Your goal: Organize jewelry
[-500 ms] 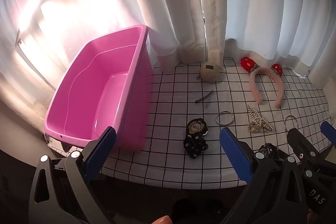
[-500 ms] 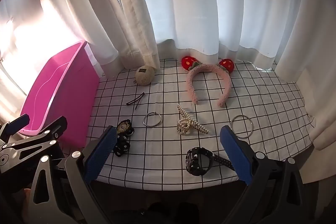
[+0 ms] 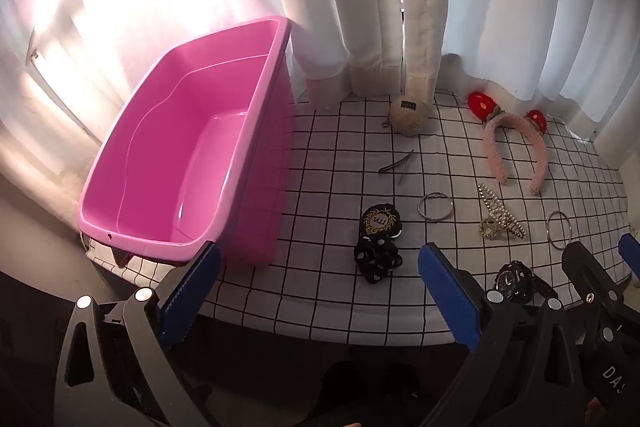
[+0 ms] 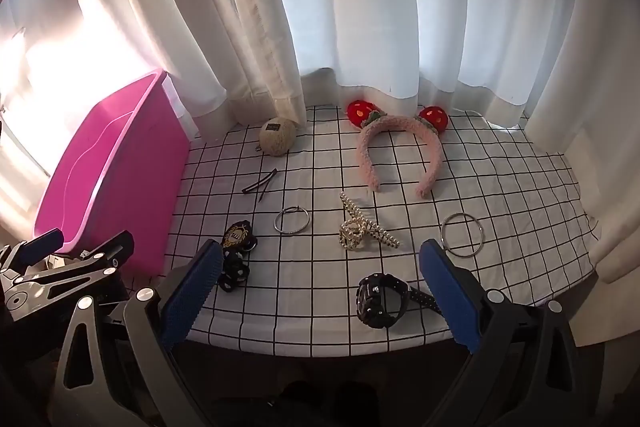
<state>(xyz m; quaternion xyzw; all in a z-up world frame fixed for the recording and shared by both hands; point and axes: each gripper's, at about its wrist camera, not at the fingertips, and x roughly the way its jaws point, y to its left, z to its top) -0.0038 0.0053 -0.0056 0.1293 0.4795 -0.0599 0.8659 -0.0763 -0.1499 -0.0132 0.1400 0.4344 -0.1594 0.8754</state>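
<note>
I am holding both the left gripper [image 3: 318,301] and right gripper [image 4: 318,301] wide and empty, judging the chunky black plastic wristwatch [image 4: 380,301] light, stiff, best pinched across its case.

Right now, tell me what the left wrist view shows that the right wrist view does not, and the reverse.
Only the left wrist view shows the pink bin's empty floor and the right gripper from outside. Only the right wrist view shows the left gripper from outside and the black watch unobstructed. Both share the pink strawberry headband, pearl hair claw, two metal rings, and black scrunchie.
</note>
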